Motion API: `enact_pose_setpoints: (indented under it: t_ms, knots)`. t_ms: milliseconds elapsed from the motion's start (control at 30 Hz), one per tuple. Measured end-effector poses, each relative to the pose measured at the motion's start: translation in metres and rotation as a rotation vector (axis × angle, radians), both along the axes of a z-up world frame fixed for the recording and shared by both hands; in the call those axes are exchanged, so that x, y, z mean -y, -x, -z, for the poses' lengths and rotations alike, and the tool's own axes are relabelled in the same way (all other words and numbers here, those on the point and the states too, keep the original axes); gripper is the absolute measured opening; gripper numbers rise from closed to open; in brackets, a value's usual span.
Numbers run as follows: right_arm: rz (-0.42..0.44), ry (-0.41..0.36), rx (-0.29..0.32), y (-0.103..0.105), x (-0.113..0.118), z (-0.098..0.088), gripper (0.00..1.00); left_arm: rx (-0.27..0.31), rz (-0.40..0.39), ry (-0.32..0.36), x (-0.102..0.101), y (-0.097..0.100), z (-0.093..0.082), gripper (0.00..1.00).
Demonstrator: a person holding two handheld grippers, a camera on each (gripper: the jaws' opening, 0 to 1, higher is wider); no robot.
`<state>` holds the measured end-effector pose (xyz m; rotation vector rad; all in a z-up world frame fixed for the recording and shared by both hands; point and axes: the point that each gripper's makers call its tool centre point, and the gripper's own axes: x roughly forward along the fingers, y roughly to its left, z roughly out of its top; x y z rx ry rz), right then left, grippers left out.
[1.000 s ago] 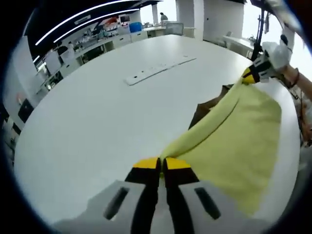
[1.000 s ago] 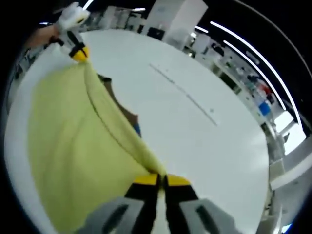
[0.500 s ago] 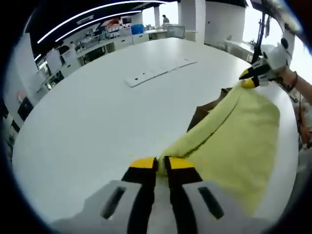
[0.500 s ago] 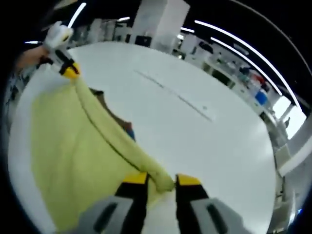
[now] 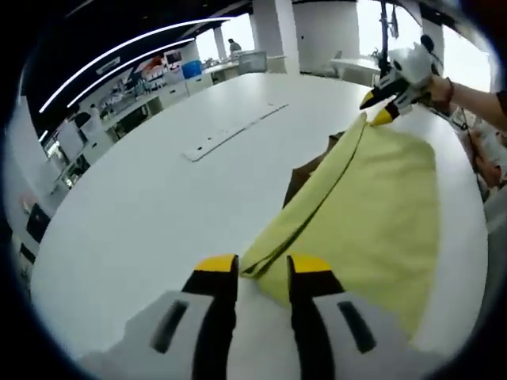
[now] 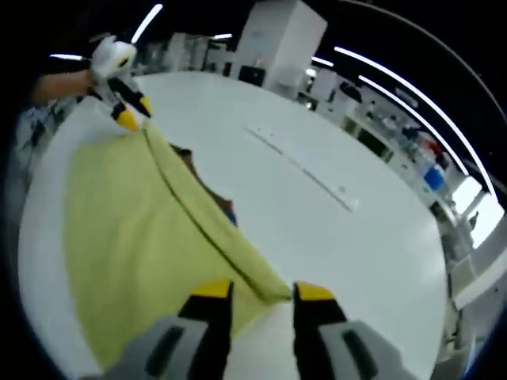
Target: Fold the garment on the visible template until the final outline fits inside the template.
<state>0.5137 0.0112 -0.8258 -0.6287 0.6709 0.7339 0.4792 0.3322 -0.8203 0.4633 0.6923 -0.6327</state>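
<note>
Yellow garment [image 5: 372, 214], soft and limp, is lying folded on the white table [image 5: 142, 198] over a brown template [image 5: 305, 170]; both grippers' fingers [image 5: 218, 273] [image 6: 313, 297] are gaping, each straddling a thick fold corner, likeliest hold.

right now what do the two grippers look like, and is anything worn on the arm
Each gripper, left gripper and right gripper, has two black jaws capped with yellow tips, rising from a pale grey body with dark slots. In the left gripper view, the arm behind the right gripper wears a dark wristband and a dark sleeve.
</note>
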Motion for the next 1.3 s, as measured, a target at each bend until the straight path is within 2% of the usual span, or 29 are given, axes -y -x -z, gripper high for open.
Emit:
enact_pose_setpoints:
  t_ms: [167,300,400,533,667,767,933,1000,1067,1200,1300]
  knots:
    - [0.020,0.005,-0.006,-0.003,0.006,0.010,0.21,0.030,-0.015,-0.056,-0.010,-0.008,0.009,0.19]
    - [0.040,0.005,0.003,-0.007,0.009,0.009,0.14,0.028,-0.050,-0.041,-0.015,-0.014,0.014,0.09]
    - [0.059,0.008,0.004,-0.012,0.013,0.011,0.14,0.029,-0.066,-0.020,-0.014,-0.017,0.015,0.09]
    - [0.074,-0.008,0.028,-0.018,0.013,0.008,0.02,0.044,-0.086,-0.022,-0.014,-0.019,0.012,0.03]
    - [0.128,-0.081,0.046,-0.027,0.009,0.000,0.00,0.042,-0.158,0.070,-0.013,-0.024,0.004,0.02]
    - [0.188,-0.127,0.029,-0.031,0.012,-0.001,0.00,0.019,-0.235,0.176,-0.015,-0.028,-0.001,0.02]
    - [0.324,-0.240,-0.067,-0.034,0.014,0.009,0.00,-0.059,-0.388,0.325,-0.024,-0.032,0.006,0.03]
    - [0.399,-0.318,-0.099,-0.038,0.018,0.011,0.05,-0.058,-0.418,0.331,-0.031,-0.035,0.010,0.04]
    - [0.431,-0.355,-0.120,-0.035,0.018,0.011,0.10,-0.048,-0.407,0.316,-0.032,-0.035,0.011,0.06]
    - [0.429,-0.339,-0.123,-0.031,0.022,0.012,0.21,-0.021,-0.401,0.304,-0.031,-0.034,0.006,0.21]
    - [0.439,-0.348,-0.137,-0.028,0.023,0.011,0.29,0.002,-0.390,0.305,-0.033,-0.037,0.000,0.26]
